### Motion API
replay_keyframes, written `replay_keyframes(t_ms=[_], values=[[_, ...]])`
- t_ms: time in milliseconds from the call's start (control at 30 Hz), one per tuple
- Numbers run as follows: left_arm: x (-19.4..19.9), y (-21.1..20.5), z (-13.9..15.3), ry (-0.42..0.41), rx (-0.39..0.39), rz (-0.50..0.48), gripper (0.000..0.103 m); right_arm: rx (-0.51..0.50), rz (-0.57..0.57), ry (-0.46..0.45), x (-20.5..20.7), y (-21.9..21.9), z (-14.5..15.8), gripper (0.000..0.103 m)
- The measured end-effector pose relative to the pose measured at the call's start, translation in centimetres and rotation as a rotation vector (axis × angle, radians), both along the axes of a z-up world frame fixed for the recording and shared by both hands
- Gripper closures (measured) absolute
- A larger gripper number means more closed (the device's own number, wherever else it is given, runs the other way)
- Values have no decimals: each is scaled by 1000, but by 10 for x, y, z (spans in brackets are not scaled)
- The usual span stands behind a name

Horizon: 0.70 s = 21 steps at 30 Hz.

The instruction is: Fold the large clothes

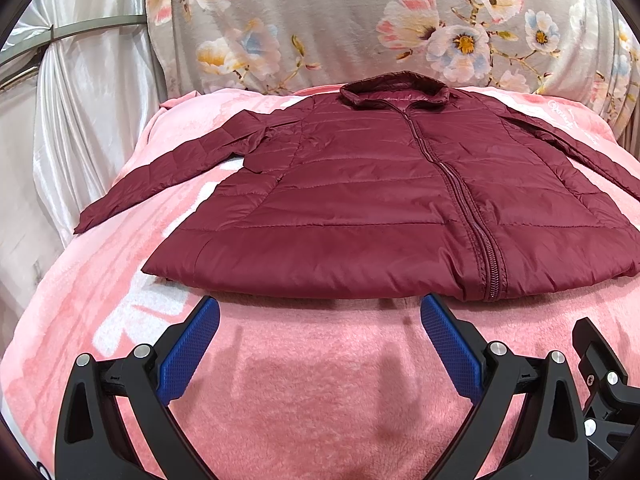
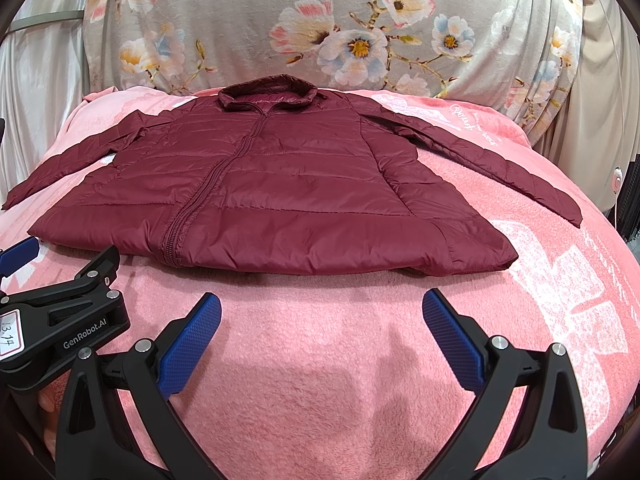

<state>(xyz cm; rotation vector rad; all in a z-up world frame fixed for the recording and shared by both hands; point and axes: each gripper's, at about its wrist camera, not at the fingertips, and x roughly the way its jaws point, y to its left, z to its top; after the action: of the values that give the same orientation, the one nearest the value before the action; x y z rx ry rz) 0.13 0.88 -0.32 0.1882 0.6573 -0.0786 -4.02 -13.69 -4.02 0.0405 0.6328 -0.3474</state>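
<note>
A maroon quilted jacket (image 1: 360, 184) lies flat and zipped on a pink blanket (image 1: 304, 392), collar at the far end, both sleeves spread out to the sides. It also shows in the right wrist view (image 2: 280, 184). My left gripper (image 1: 320, 312) is open and empty, hovering just short of the jacket's near hem, left of the zipper. My right gripper (image 2: 322, 312) is open and empty, just short of the hem, right of the zipper. The left gripper's body (image 2: 60, 312) shows at the left of the right wrist view.
The pink blanket (image 2: 320, 380) covers a bed. A grey floral cloth (image 1: 340, 20) rises behind the collar. White satin curtain (image 1: 80, 100) hangs at the left. The blanket drops off at the left and right edges.
</note>
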Motion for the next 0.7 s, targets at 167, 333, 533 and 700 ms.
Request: replay_keyframes(t_ms=[167,333,533,700], values=[[0,-1,0,-2,12,2,5,1,0,0,0,0,0,5],[0,-8,-3,14,48,-18,5,2,0,0,0,-2,-1,5],[-2,-5,0,20,5,-43,5,39,11,10,0,-5,2,5],[-6,2,11,11,-45,-49,5,160,-15,22,-4,-37,11,5]])
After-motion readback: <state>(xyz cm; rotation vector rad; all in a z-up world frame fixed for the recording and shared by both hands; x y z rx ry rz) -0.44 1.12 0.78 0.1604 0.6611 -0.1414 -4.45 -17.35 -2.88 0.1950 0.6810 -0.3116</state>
